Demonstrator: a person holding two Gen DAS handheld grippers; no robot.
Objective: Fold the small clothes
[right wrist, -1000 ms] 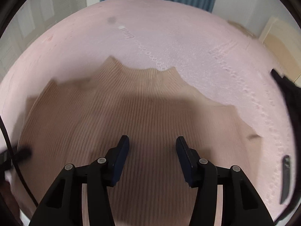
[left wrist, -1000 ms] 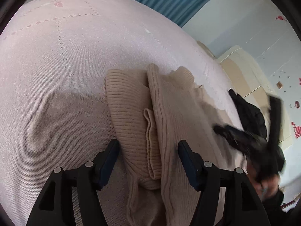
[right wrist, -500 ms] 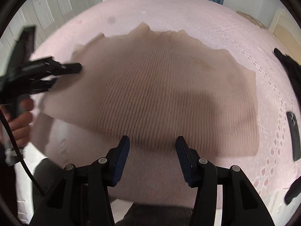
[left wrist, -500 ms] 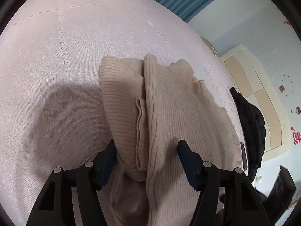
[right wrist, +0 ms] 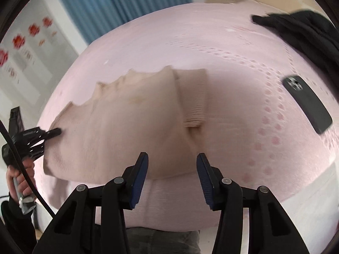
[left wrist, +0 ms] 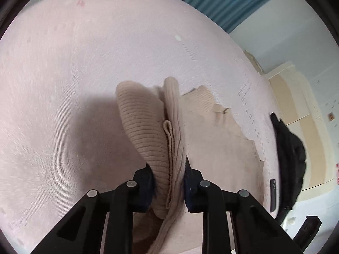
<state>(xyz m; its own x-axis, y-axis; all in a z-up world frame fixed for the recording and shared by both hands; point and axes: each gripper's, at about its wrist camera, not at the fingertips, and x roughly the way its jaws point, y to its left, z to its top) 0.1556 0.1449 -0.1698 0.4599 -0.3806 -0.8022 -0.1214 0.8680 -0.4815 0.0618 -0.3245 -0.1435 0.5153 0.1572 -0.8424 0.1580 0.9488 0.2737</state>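
Note:
A beige ribbed knit sweater (left wrist: 148,127) lies on a pink bedspread (left wrist: 63,63). My left gripper (left wrist: 169,180) is shut on a bunched fold of the sweater at its near edge. In the right wrist view the sweater (right wrist: 127,122) lies spread flat, one sleeve (right wrist: 195,97) folded over to the right. My right gripper (right wrist: 171,169) is open and empty, above the sweater's near edge. The left gripper (right wrist: 53,132) shows at the far left there, pinching the sweater's left edge.
A black garment (left wrist: 290,148) lies at the bed's right side, also in the right wrist view (right wrist: 300,27). A dark phone (right wrist: 307,103) lies on the bedspread right of the sweater. Blue curtains (right wrist: 118,4) hang behind the bed.
My left gripper has closed on the sweater's fold. My right gripper has pulled back toward the sweater's near right edge, staying open.

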